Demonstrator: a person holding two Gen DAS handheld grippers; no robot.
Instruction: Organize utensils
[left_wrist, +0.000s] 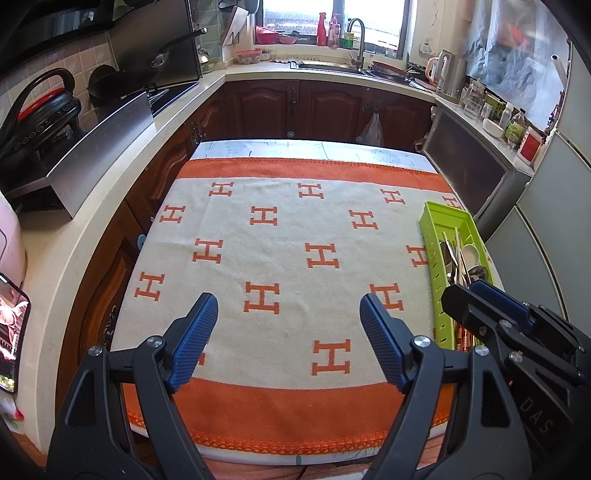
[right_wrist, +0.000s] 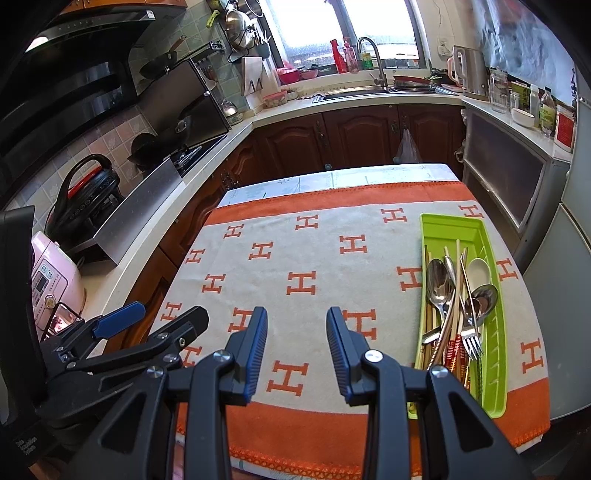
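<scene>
Off to the left of your left gripper (left_wrist: 288, 317) you have only counter: a black pressure cooker with a red lid (left_wrist: 44, 107), a pink rice cooker (right_wrist: 55, 280) and the dark stove top (right_wrist: 192, 151) beyond them. That gripper hangs over the near part of the table with its blue ribbed pads (left_wrist: 195, 332) spread wide and nothing between them. Under and ahead of both tools lies the cream blanket with orange H marks and orange borders (left_wrist: 288, 236), and no loose cutlery shows on it.

Your right gripper (right_wrist: 297, 350) sits just right of the left one, its fingers parted more narrowly and also empty. Just to its right stands the long lime-green plastic cutlery tray (right_wrist: 495, 332), near the table's right edge. The metal spoons (right_wrist: 439, 284), a white ceramic spoon (right_wrist: 478, 271), a steel fork (right_wrist: 472, 341) and wooden chopsticks (right_wrist: 458, 288) lie piled in its near half, crossing each other; the far half is bare.

By my reading the gathering is done and the task is close to finished. If anything is left, it is straightening that heap.

Beyond the table run dark wood cabinets (left_wrist: 332, 107), the sink with a steel tap (left_wrist: 356, 40) under the window, and a grey fridge (right_wrist: 569, 258) far right.
</scene>
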